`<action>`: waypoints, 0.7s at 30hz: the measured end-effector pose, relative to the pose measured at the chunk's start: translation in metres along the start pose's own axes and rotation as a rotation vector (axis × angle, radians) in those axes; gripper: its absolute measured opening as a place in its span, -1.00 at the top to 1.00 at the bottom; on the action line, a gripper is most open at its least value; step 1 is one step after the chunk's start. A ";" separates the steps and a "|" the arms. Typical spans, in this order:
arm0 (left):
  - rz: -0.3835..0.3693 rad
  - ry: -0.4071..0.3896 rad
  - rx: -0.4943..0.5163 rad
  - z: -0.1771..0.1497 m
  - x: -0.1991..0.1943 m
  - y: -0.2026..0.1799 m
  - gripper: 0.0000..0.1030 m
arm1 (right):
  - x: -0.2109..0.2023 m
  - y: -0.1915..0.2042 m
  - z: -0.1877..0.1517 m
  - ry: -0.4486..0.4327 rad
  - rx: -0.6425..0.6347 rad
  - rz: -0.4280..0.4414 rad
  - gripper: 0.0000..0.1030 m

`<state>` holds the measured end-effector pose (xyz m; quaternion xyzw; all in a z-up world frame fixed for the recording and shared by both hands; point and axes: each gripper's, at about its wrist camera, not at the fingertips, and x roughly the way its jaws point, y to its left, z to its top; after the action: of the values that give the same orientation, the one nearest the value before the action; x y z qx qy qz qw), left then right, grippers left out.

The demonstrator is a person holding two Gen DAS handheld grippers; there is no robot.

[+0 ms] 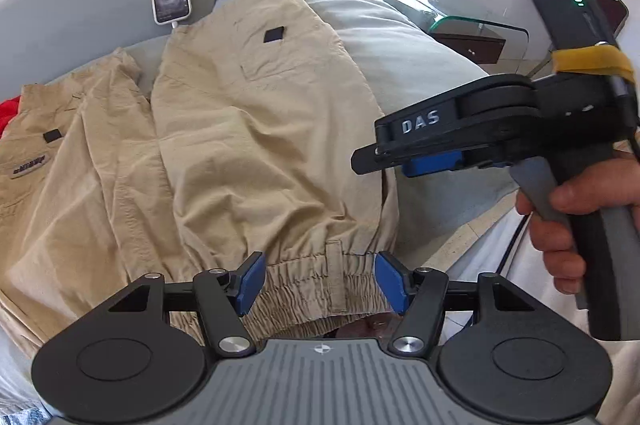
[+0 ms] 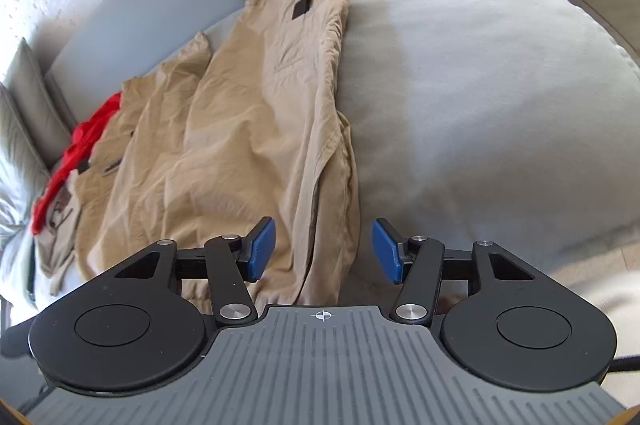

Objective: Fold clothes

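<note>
Left gripper (image 1: 318,283): black linkage arms, silver pivot screws, blue pads (image 1: 253,283), ribbed grey body with crosshair mark at 12 o'clock. Right gripper (image 2: 324,251): same build; side lettering "DAS", yellow strap, green indicator light, grey trigger. Hand (image 1: 576,221) bare.

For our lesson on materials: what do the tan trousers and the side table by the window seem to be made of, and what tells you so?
Tan trousers: probably thin woven cotton or cotton blend, matte; fine crinkles, stitched seams, gathered elastic cuff. Side table: top looks like clear glass, glossy, with a green-tinted curved edge; dark brown body below, perhaps wood or laminate.
</note>
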<state>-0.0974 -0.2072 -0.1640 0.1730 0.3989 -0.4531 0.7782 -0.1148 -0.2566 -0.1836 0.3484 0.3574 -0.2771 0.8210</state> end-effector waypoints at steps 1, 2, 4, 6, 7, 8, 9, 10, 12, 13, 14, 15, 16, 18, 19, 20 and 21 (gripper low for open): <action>0.005 0.010 -0.001 -0.001 0.000 0.002 -0.16 | 0.007 0.001 0.000 0.011 -0.017 -0.021 0.41; 0.014 0.016 -0.005 -0.001 0.000 0.006 -0.14 | 0.011 0.000 0.001 0.033 -0.020 -0.046 0.84; 0.035 0.022 -0.030 0.002 -0.004 0.015 -0.12 | 0.014 -0.006 0.002 0.074 0.004 -0.073 0.86; 0.035 -0.003 -0.060 0.016 -0.015 0.019 -0.12 | 0.005 -0.008 0.007 0.090 0.028 -0.049 0.76; 0.034 -0.017 -0.076 0.024 -0.020 0.021 -0.13 | -0.003 -0.005 0.011 0.096 0.026 -0.040 0.66; 0.031 -0.041 -0.086 0.033 -0.026 0.020 -0.16 | -0.013 -0.002 0.017 0.089 0.019 -0.036 0.62; 0.025 -0.078 -0.093 0.045 -0.033 0.017 -0.25 | -0.028 0.002 0.025 0.061 0.003 -0.033 0.46; 0.017 -0.117 -0.098 0.058 -0.038 0.013 -0.32 | -0.046 0.007 0.034 0.019 -0.020 -0.032 0.16; 0.000 -0.187 -0.113 0.082 -0.042 0.004 -0.46 | -0.084 0.018 0.055 -0.079 -0.073 -0.052 -0.10; -0.010 -0.220 -0.121 0.094 -0.039 -0.001 -0.46 | -0.100 0.024 0.068 -0.120 -0.101 -0.072 -0.13; -0.016 -0.250 -0.127 0.105 -0.034 -0.006 -0.46 | -0.111 0.027 0.081 -0.148 -0.127 -0.094 -0.16; -0.013 -0.267 -0.135 0.114 -0.024 -0.010 -0.46 | -0.119 0.030 0.092 -0.166 -0.148 -0.114 -0.23; -0.009 -0.280 -0.143 0.122 -0.014 -0.015 -0.45 | -0.121 0.029 0.105 -0.172 -0.166 -0.141 -0.27; -0.008 -0.277 -0.158 0.134 0.013 -0.021 -0.43 | -0.117 0.025 0.132 -0.168 -0.195 -0.204 -0.28; -0.008 -0.272 -0.166 0.140 0.028 -0.024 -0.42 | -0.110 0.021 0.143 -0.157 -0.200 -0.226 -0.28; -0.004 -0.258 -0.169 0.144 0.042 -0.025 -0.40 | -0.101 0.015 0.154 -0.141 -0.200 -0.237 -0.27; 0.004 -0.239 -0.171 0.147 0.055 -0.025 -0.38 | -0.090 0.008 0.164 -0.129 -0.195 -0.234 -0.27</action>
<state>-0.0357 -0.3445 -0.1135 0.0518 0.3400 -0.4334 0.8330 -0.0980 -0.3595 -0.0282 0.2044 0.3671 -0.3565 0.8345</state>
